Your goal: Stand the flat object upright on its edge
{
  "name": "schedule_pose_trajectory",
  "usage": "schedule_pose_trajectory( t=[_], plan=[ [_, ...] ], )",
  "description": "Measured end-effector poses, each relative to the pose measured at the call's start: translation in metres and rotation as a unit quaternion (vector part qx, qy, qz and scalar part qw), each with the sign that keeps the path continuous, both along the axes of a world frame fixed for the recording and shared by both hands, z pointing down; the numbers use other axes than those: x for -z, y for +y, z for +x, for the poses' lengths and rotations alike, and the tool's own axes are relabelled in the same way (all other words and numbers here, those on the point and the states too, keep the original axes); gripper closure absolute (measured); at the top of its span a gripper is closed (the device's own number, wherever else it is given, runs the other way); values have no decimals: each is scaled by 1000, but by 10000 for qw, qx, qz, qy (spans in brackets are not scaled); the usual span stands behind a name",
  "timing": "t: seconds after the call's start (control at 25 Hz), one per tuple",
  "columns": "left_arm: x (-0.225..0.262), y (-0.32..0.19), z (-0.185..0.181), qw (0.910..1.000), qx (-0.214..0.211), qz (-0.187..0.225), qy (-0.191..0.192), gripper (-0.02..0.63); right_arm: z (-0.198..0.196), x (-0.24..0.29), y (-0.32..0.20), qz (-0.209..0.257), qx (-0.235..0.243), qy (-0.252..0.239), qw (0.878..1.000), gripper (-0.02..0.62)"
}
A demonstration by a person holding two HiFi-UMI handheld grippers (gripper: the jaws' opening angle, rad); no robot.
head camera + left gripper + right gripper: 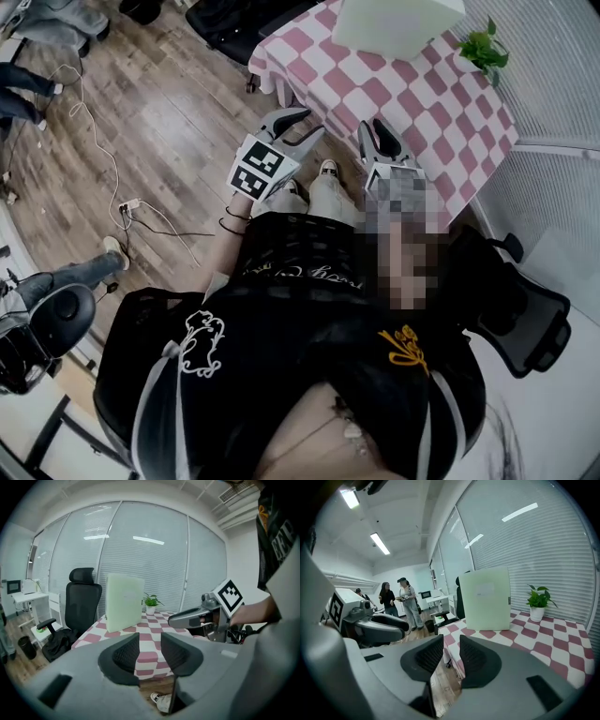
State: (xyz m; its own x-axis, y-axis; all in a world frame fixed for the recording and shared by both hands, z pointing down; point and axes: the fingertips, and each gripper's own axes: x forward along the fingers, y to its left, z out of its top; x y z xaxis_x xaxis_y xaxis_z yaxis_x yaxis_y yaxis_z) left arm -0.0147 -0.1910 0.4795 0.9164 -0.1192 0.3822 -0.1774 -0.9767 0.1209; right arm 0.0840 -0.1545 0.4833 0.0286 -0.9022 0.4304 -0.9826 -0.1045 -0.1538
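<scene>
Where checked cloth (427, 103) drapes, pale flat slab (394, 23) upright

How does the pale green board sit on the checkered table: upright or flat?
Upright: the board rests on its lower edge on the table, its broad face vertical in both gripper views.

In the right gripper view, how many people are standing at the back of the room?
3. A half-hidden person at far left above the left tongs; a dark-clothed person and a light-clothed person side by side to their right. More may be hidden behind the tongs.
</scene>
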Motion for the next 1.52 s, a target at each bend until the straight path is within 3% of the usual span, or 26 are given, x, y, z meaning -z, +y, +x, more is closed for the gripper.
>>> schedule_pose_trajectory(
  t=[0.32,0.76,1.2,1.52],
  plan=[
    [-1,34,-12,9998,-156,-103,94,499,-23,-3,25,-128,121,114,9998,499],
    [16,48,-17,9996,215,-31,189,517,-24,9,58,-21,379,291,9989,520],
    [14,165,28,9997,-232,-12,43,517,-3,13,167,138,291,215,9992,548],
    [19,244,31,9993,-367,96,46,520,-11,16,241,244,363,249,9987,554]
  ],
)
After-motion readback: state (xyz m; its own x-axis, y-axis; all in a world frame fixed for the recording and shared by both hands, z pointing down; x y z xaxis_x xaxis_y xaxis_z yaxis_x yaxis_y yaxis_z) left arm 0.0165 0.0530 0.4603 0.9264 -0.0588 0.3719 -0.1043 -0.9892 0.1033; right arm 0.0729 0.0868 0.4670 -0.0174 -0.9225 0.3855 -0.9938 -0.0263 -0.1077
